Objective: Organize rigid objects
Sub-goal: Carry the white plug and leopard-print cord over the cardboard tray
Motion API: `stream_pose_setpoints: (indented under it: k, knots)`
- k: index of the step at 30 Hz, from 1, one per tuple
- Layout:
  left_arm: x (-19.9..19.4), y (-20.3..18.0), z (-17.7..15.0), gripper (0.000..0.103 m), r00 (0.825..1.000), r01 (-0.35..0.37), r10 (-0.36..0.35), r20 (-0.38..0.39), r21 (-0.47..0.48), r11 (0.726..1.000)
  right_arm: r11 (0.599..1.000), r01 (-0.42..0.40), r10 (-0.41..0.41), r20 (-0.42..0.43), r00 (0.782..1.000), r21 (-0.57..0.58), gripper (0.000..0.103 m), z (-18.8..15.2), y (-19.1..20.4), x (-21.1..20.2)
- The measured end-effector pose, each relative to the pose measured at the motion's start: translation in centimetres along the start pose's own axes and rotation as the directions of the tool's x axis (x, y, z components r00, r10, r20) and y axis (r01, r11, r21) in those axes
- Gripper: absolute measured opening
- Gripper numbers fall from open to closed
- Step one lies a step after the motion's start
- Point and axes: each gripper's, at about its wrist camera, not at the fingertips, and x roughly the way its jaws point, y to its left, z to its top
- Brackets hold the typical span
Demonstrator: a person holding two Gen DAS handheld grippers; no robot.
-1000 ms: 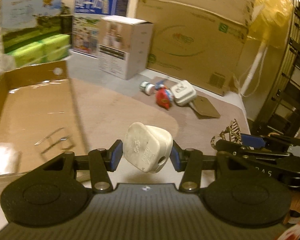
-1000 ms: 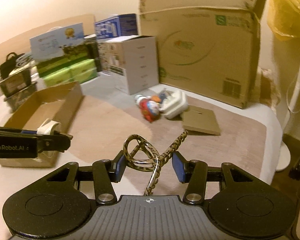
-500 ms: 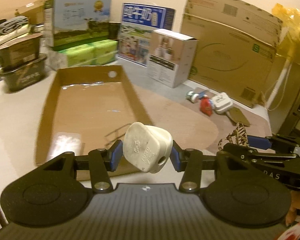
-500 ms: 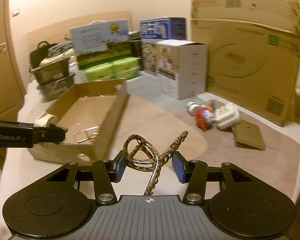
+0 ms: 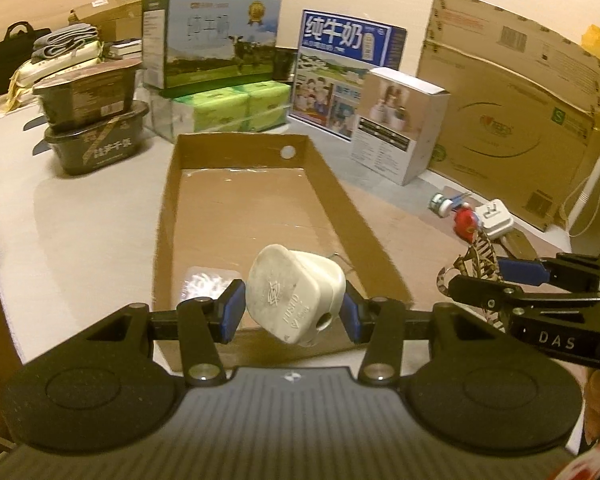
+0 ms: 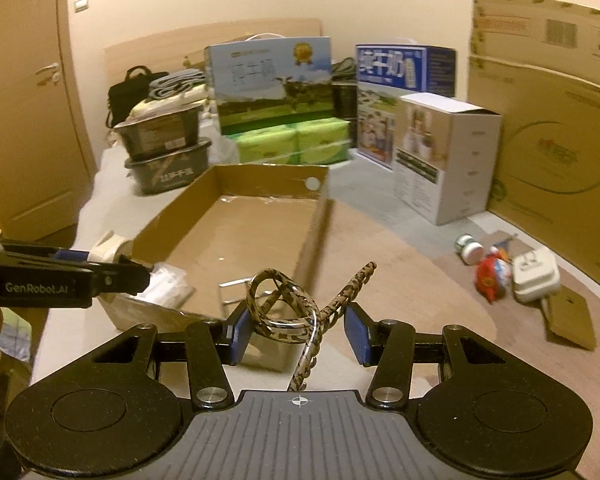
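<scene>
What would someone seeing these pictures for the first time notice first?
Probably the white plug clamped in the left gripper just above the near end of the open cardboard tray. Next, the leopard-print hair clip in the right gripper, beside the tray.

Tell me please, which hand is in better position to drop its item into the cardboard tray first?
Probably the left. The left gripper holds the white plug right over the near end of the cardboard tray. The right gripper, holding the patterned hair clip, sits beside the tray's near corner.
</scene>
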Motion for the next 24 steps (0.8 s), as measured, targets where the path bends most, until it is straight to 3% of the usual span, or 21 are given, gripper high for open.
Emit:
stream_pose_setpoints:
  k: [13,24]
  knots:
    - [3.6,4.4,2.6,0.046,0.999,-0.042,0.042,-0.002,-0.015,0.999,0.996,-0.083,0.083,-0.018,0.996,-0.029,0.050,3.6,1.2,6.5]
    - [8.8,6.1,5.5,0.046,0.998,-0.055,0.055,-0.009,0.039,0.998,0.991,-0.130,0.129,-0.049,0.990,-0.026,0.050,6.6,0.3,13.4]
